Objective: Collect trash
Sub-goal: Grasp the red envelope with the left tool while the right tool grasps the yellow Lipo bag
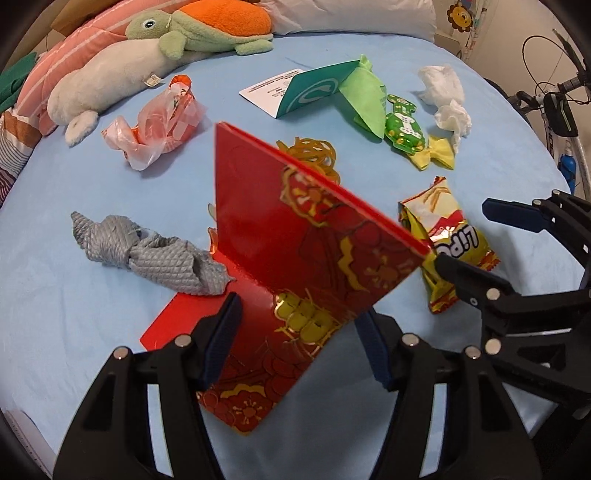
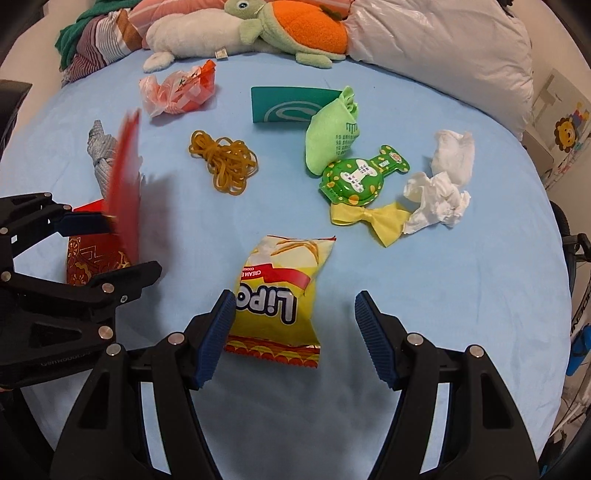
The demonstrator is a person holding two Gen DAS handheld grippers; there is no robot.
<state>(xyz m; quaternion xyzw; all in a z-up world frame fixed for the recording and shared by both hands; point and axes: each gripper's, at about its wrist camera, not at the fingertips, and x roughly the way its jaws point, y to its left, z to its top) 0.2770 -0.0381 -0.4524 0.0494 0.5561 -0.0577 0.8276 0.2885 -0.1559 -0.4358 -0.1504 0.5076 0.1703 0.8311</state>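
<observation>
Trash lies scattered on a light blue bed sheet (image 1: 74, 332). A red and gold envelope (image 1: 303, 258) stands tilted between the open jaws of my left gripper (image 1: 299, 343); it appears blurred in the right wrist view (image 2: 123, 177). My right gripper (image 2: 293, 339) is open, its jaws on either side of a yellow Lipo snack bag (image 2: 280, 288), which also shows in the left wrist view (image 1: 439, 236). Whether either gripper touches its item is unclear.
On the sheet lie a grey cloth (image 1: 147, 254), an orange plastic bag (image 2: 181, 90), rubber bands (image 2: 223, 162), a teal card (image 2: 288, 105), a green cloth (image 2: 332, 136), a green wrapper (image 2: 354, 181), a yellow bow (image 2: 373, 219), white tissues (image 2: 443, 184). Plush toys (image 2: 258, 29) and pillows line the far edge.
</observation>
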